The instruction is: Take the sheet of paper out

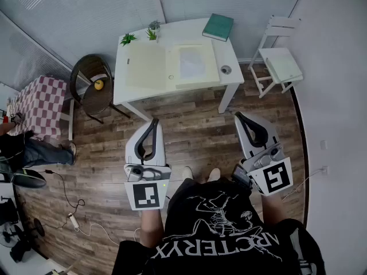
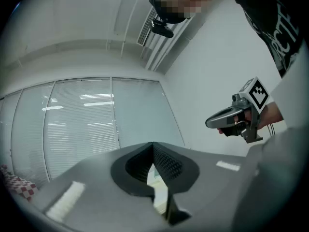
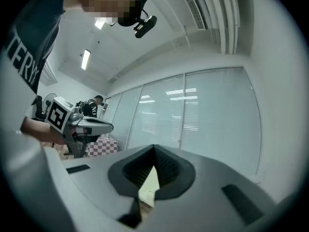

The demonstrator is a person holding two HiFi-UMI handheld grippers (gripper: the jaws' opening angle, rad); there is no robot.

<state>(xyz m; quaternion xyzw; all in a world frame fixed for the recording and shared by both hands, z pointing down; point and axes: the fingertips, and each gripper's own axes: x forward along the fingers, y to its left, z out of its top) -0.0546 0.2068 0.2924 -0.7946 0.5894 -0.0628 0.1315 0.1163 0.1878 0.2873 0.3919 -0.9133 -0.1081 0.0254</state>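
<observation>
Paper (image 1: 192, 62): lying flat in the open folder (image 1: 146, 67) on the table (image 1: 172, 33). Holding left gripper (image 1: 153, 121) and right gripper (image 1: 238, 115) level, well short of the table, both clenched tight on nothing. Guessing just parked for the walk-up, with nothing in reach yet.

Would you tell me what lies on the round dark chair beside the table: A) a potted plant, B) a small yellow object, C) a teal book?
B: the small yellow object sits on the round dark chair; the teal book lies on the table.
</observation>
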